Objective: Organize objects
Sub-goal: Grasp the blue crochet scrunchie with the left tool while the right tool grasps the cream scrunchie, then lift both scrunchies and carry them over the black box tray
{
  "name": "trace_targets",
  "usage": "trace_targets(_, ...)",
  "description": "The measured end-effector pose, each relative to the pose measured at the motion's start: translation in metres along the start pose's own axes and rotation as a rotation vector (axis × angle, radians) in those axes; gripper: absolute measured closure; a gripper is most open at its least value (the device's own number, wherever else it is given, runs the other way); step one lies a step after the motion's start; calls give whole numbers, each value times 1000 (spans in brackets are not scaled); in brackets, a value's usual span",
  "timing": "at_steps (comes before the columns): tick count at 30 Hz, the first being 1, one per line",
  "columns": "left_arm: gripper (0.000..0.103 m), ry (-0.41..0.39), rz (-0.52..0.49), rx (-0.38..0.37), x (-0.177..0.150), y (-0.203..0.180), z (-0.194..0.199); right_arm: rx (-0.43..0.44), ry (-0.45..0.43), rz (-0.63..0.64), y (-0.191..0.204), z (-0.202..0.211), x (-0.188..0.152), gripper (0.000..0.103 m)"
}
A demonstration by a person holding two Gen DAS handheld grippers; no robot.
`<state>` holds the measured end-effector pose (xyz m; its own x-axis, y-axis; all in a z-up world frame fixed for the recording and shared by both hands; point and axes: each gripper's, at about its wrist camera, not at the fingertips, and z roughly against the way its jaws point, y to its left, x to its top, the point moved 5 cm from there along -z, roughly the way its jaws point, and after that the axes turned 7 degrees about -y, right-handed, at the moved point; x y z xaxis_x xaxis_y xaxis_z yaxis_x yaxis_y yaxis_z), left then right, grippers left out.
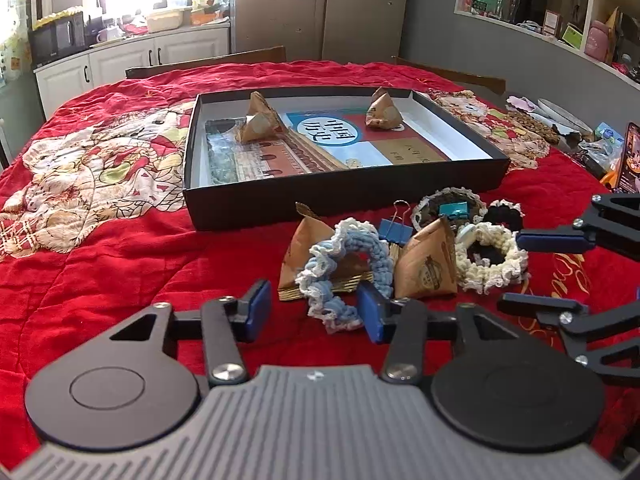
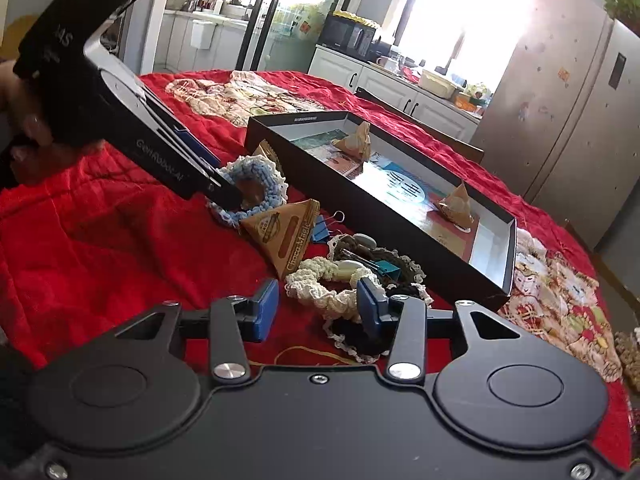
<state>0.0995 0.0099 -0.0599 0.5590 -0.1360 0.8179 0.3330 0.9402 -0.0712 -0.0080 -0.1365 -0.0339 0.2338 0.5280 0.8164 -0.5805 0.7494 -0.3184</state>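
A black shallow box on the red cloth holds a book and two brown pyramid packets. In front of it lies a pile: two more pyramid packets, a blue-and-white crocheted scrunchie, a cream scrunchie, a dark scrunchie and blue binder clips. My left gripper is open, its fingers either side of the blue scrunchie's near edge. My right gripper is open at the cream scrunchie; it also shows in the left wrist view.
The red quilted cloth covers the table. Snacks, a dish and packets lie at the table's right edge. Chairs stand behind the table, with kitchen cabinets, a fridge and shelves beyond.
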Motion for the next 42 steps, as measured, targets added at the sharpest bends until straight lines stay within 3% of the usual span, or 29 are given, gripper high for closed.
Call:
trace_targets(3, 60, 4, 3, -10, 0, -2, 1, -12, 6, 19, 0, -3, -1, 71)
trace_targets(13, 83, 8, 10, -25, -1, -5, 3, -15, 35, 126, 7, -9, -8, 71)
trace_targets(15, 84, 9, 15, -28, -1, -5, 4, -22, 37, 148, 9, -11, -9, 72)
trace_targets(22, 88, 2, 16, -40, 1, -6, 7, -28, 34, 144, 6, -16, -7, 90)
trace_targets(42, 89, -58, 0, -63, 16, -14, 29, -77, -127, -56, -30, 23, 17, 92)
